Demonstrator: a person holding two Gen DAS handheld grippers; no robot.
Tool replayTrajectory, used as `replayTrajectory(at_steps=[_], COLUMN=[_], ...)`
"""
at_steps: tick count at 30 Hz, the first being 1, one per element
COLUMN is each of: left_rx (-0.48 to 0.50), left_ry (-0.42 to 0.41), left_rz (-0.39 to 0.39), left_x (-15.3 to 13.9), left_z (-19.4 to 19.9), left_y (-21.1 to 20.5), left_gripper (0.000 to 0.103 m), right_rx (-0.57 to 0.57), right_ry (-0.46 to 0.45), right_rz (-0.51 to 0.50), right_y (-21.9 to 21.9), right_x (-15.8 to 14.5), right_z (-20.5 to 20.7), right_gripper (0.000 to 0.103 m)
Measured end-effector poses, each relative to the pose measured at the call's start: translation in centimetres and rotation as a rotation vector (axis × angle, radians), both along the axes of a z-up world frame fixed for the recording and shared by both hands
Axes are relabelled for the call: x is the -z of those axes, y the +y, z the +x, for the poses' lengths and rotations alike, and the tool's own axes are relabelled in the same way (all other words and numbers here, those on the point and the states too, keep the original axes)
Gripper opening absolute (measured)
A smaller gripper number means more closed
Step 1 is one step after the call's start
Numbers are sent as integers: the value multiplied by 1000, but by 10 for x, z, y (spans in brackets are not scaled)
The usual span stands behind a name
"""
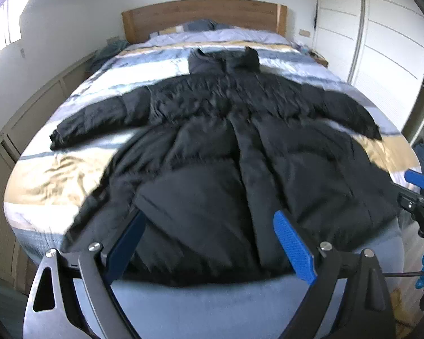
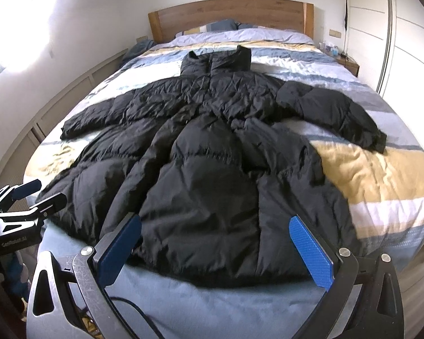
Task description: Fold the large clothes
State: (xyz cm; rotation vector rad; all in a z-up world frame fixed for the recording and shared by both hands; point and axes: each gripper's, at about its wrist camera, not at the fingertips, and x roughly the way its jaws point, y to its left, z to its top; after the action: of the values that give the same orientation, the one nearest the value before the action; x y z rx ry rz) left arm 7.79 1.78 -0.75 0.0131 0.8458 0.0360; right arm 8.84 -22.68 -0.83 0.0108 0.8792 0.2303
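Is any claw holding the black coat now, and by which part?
Nothing is held. The left claw and the right claw are both open, above the hem of the black coat, which lies spread on the bed.

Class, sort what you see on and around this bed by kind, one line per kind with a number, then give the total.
Black puffer coat: 1
Striped bedspread: 1
Wooden headboard: 1
Grippers: 2, the left gripper and the right gripper, both open
Total: 5
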Motion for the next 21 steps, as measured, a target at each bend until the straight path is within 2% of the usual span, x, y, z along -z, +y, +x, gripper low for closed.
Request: replayTrajectory(at_steps=[8, 21], left_rx=[-50, -108], left_ry=[-85, -167], left_rz=[15, 40], left_x=[-47, -94], left_z=[46, 141], left_y=[21, 53], left_gripper=[93, 93], right_rx=[4, 46], right_ry=[-64, -183], right_rz=[11, 18], right_y=[0, -14], right_x=[-35, -81], right_z=[40, 133], right_gripper=[103, 103])
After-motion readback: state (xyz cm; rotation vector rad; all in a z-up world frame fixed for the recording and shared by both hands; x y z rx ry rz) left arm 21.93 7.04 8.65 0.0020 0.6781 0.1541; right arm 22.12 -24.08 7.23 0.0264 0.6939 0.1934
